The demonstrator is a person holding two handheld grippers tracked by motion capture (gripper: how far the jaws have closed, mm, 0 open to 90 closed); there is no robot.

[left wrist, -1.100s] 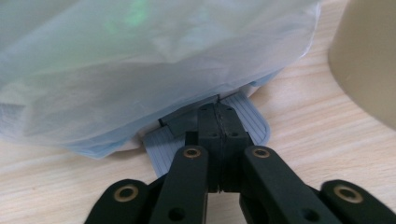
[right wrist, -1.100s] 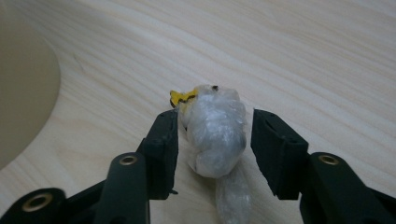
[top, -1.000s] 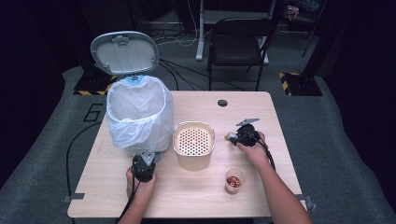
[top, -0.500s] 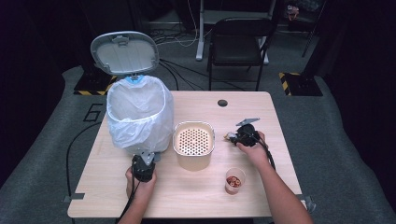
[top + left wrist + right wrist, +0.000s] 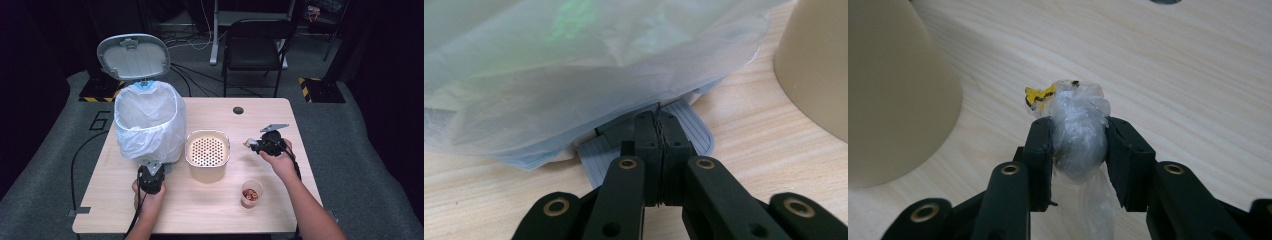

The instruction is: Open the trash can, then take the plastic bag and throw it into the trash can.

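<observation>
Right gripper (image 5: 1079,145): my jaws clamp the crumpled plastic wad (image 5: 1079,131).
Left gripper (image 5: 659,150): pressed together on the bin pedal (image 5: 694,131).
Bin (image 5: 147,117): lid up, toward the tabletop's left edge from the wad.

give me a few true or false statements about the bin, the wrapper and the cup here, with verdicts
1. The right gripper is shut on a crumpled plastic wrapper. True.
2. The pedal bin has its lid down. False: the lid stands open.
3. The left gripper is shut, its fingers on the bin's grey pedal. True.
4. The beige perforated container sits inside the bin. False: it stands on the table beside it.
5. The small cup is empty. False: it holds brownish bits.
</observation>
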